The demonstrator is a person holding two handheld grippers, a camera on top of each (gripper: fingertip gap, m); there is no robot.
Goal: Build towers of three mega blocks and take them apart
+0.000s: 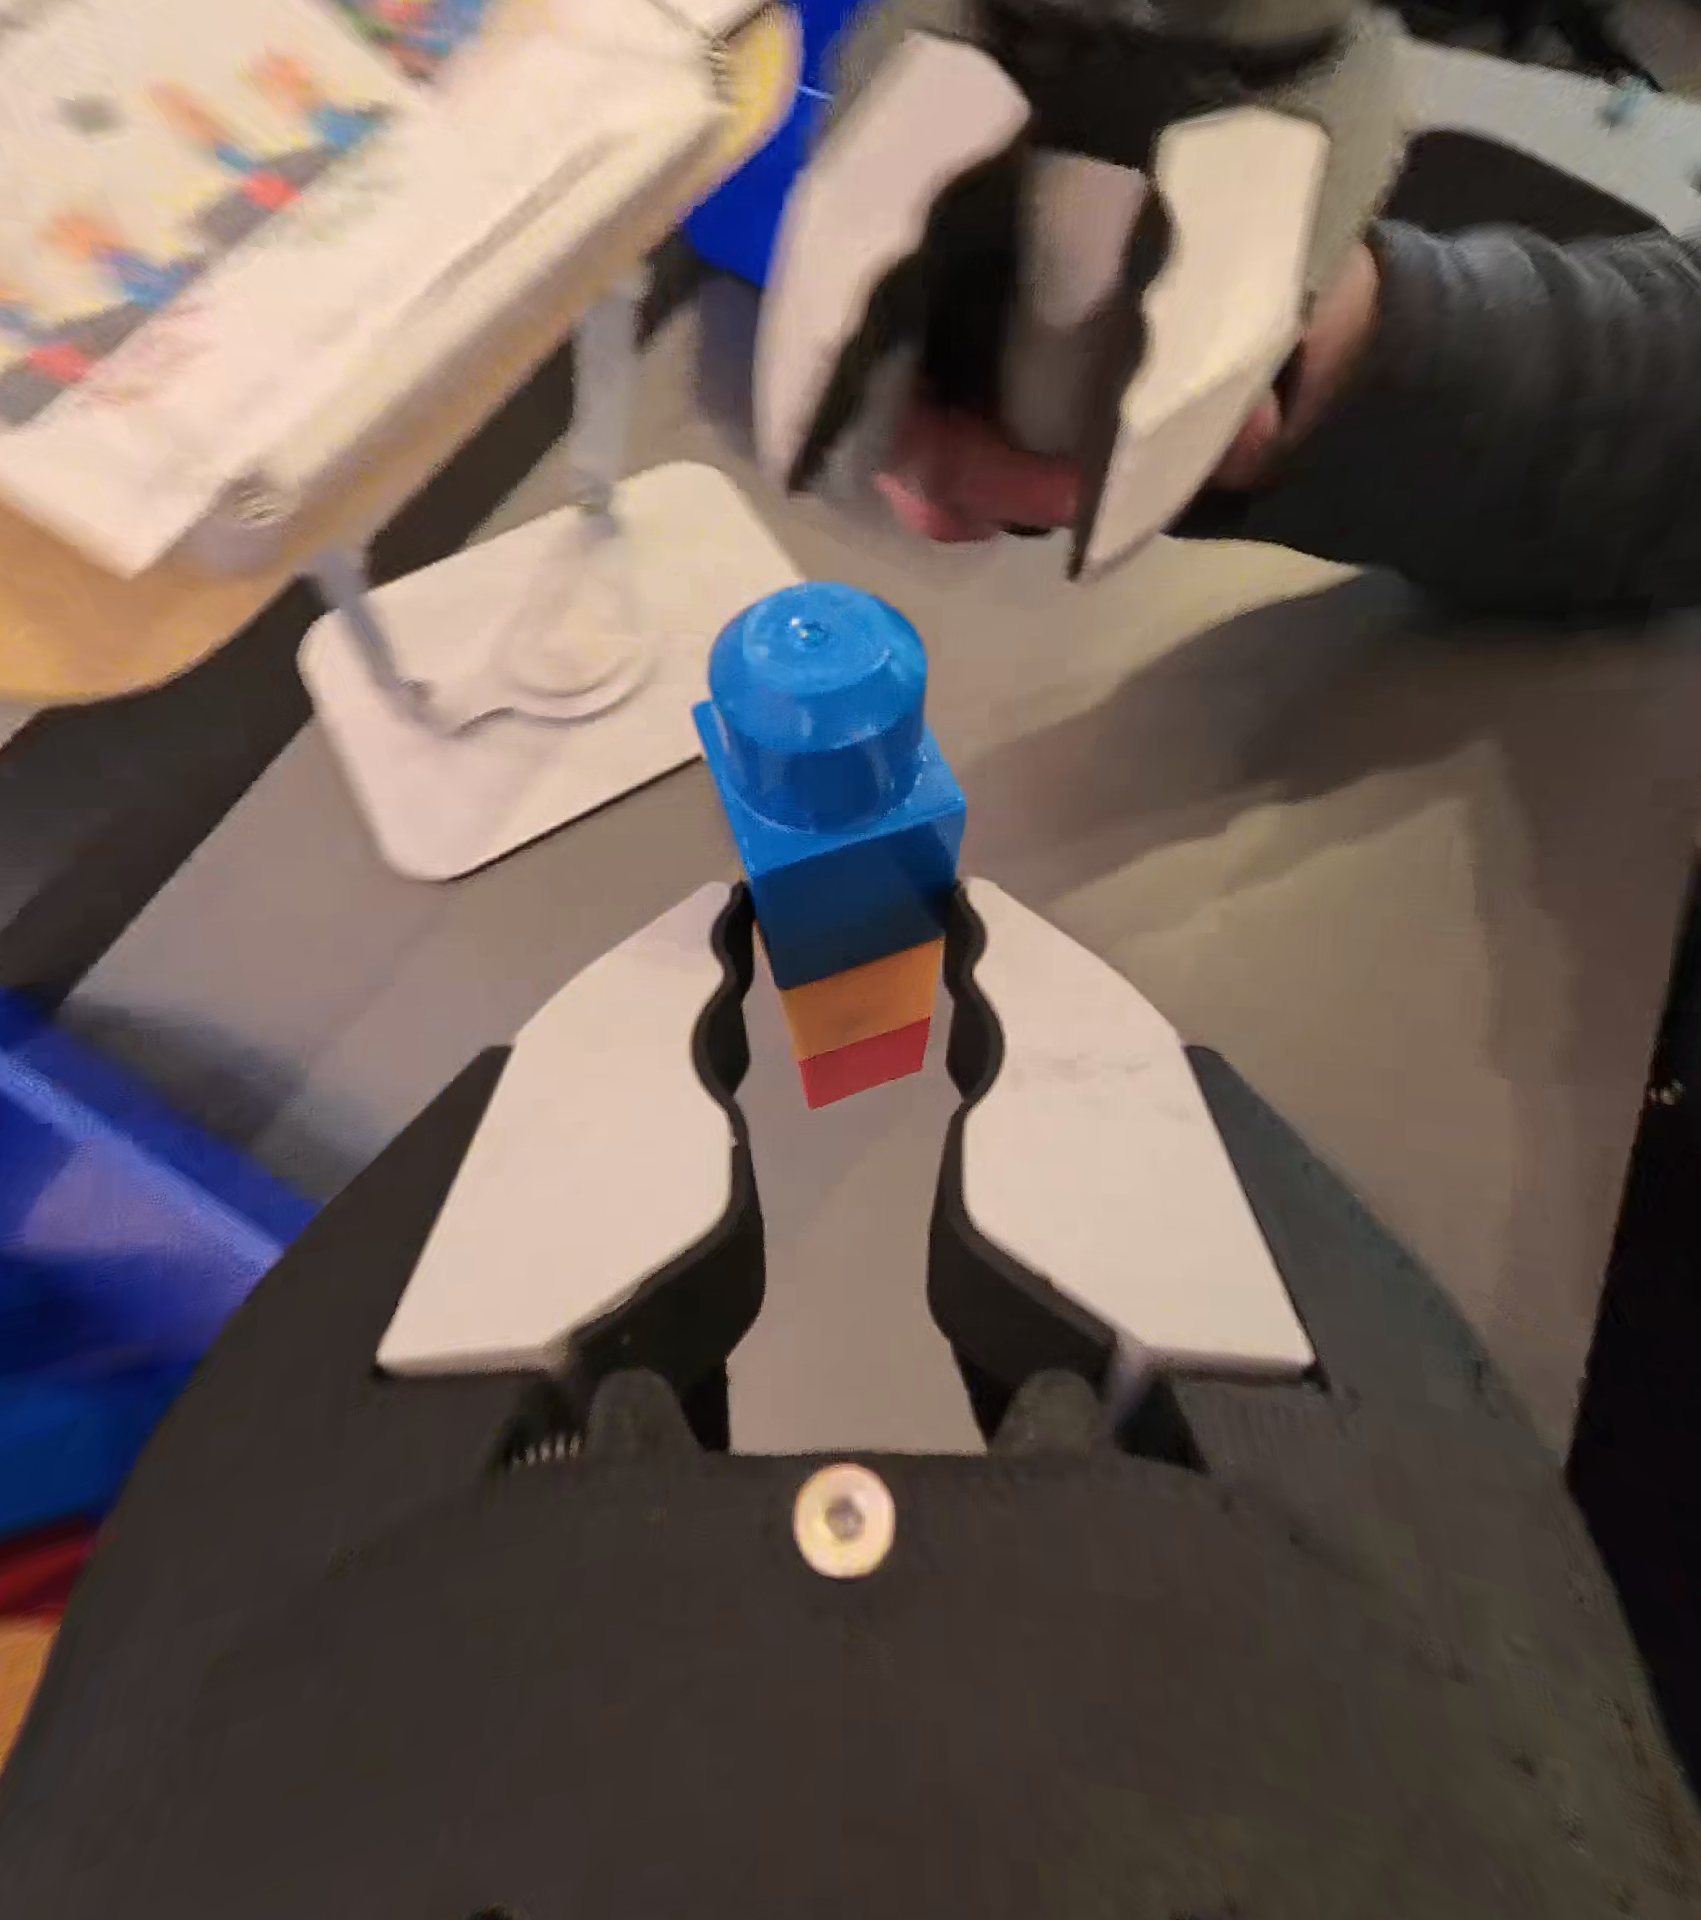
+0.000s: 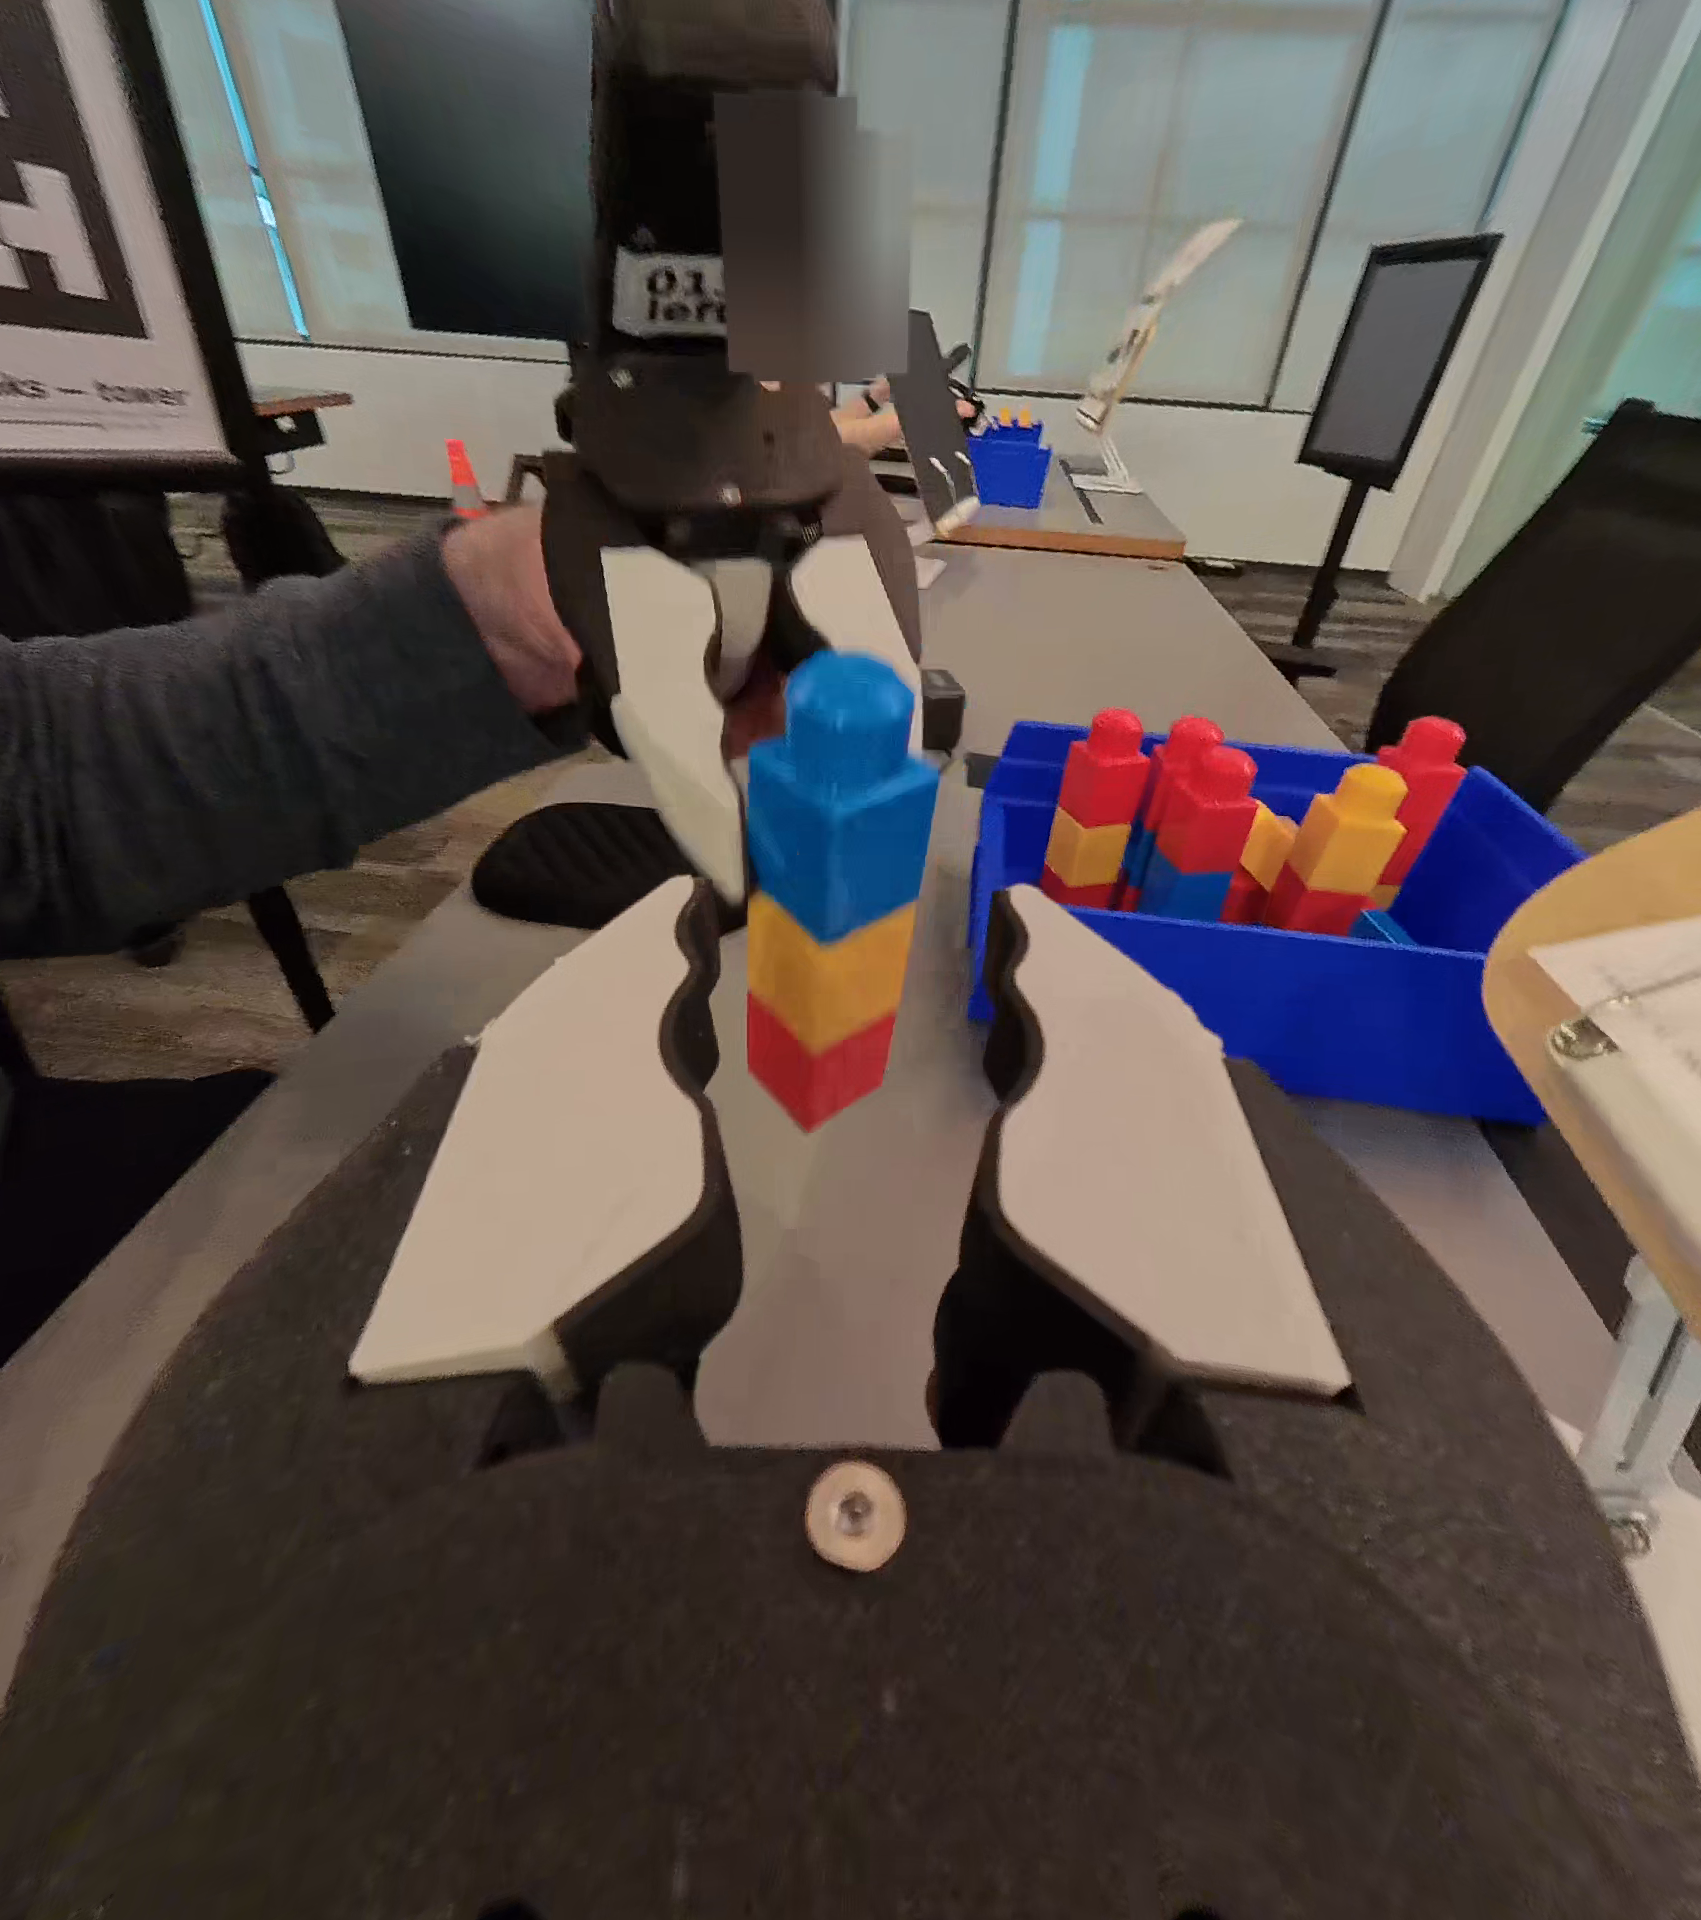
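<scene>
Tower (image 2: 830, 894): three mega blocks stacked upright on the grey table (image 2: 1116, 634), dead centre in both wrist views, and about 9 o'clock of the bin in the right wrist view.
Blue bin (image 2: 1272, 997): biggest other thing around, at roughly 3 o'clock in the right wrist view, stuffed with more finished towers (image 2: 1241, 831).
Sign stand (image 1: 555, 665): white base at 11 o'clock of the tower in the left wrist view, holding a printed board (image 1: 233, 239).
Left gripper (image 1: 846, 925): jaws apart, one tip on each side of the blue block, maybe just brushing it. Can't tell if it's actually squeezing, so I'd call it open around the block.
Right gripper (image 2: 851, 935): jaws spread wide, tower standing in the gap with room on both sides, nothing held.
Blue block (image 1: 841, 790): top of the stack, round stud up.
Yellow block (image 2: 830, 966): middle.
Red block (image 2: 820, 1065): bottom, sitting on the table.
Handling guess: light, hard, smooth plastic, press-fit studs, so a bit slippery and tippy since it's tall and narrow.
Where to grab: flat opposite faces, not the stud. Pinch blue up top, pin yellow or red below, then pull straight up.
</scene>
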